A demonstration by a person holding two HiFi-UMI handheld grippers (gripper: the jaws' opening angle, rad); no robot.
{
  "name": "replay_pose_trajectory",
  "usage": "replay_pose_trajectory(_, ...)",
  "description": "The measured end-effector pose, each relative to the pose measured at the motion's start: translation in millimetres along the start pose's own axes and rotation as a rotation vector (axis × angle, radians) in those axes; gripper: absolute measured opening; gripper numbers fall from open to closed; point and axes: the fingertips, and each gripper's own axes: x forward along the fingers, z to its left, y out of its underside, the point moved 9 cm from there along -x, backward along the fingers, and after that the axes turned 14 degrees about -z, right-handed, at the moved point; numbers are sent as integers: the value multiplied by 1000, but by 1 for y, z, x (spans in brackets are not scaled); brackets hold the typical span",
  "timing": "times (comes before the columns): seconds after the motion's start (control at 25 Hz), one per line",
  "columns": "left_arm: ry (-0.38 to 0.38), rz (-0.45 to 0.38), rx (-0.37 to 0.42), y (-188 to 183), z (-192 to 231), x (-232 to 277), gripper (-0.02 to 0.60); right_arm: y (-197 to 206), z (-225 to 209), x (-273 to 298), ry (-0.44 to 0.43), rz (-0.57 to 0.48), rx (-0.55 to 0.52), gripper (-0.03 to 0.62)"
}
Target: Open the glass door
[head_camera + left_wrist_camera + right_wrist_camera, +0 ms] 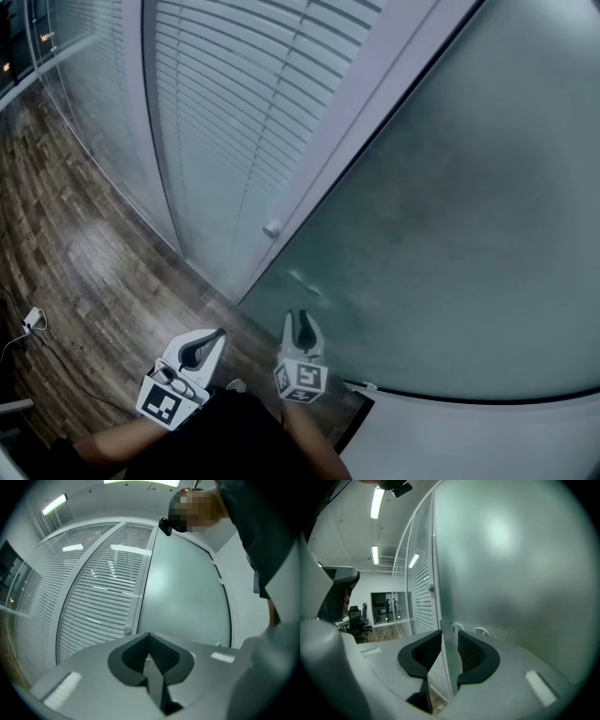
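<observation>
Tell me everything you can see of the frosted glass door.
The frosted grey-green glass door is one large, upright, smooth translucent pane with a bare free edge. Two small round fittings sit in the glass near that edge. The edge stands between the parted jaws of the right tool, which do not clamp it. A white frame post runs alongside.

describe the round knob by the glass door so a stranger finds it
Start at the large frosted glass door filling the head view's right. A pale frame post runs along its left edge, with white slatted blinds beyond. The small round grey knob sits low on that post, the only bump on it.
</observation>
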Motion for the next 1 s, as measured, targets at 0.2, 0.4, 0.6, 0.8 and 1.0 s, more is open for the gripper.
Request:
replay_pose_trajectory(0.2, 17, -6, 10, 12, 8, 9, 0, 22, -16, 22, 42, 20, 2, 103)
replay_pose_trajectory(0.4, -4, -5, 12, 15, 23, 11, 0, 39, -26, 40, 83, 49, -10, 110)
replay_pose_trajectory(0.6, -12, -11, 12, 10, 34, 13, 0, 45, -35, 52, 148, 64, -31, 118)
replay_pose_trajectory(0.8, -33, 4, 14, 12, 45, 12, 0, 47, -39, 59, 174, 55, -37, 118)
replay_pose_trajectory(1.0, -40, -5, 22, 15, 52, 10, 0, 52, -41, 65, 197, 51, -46, 123)
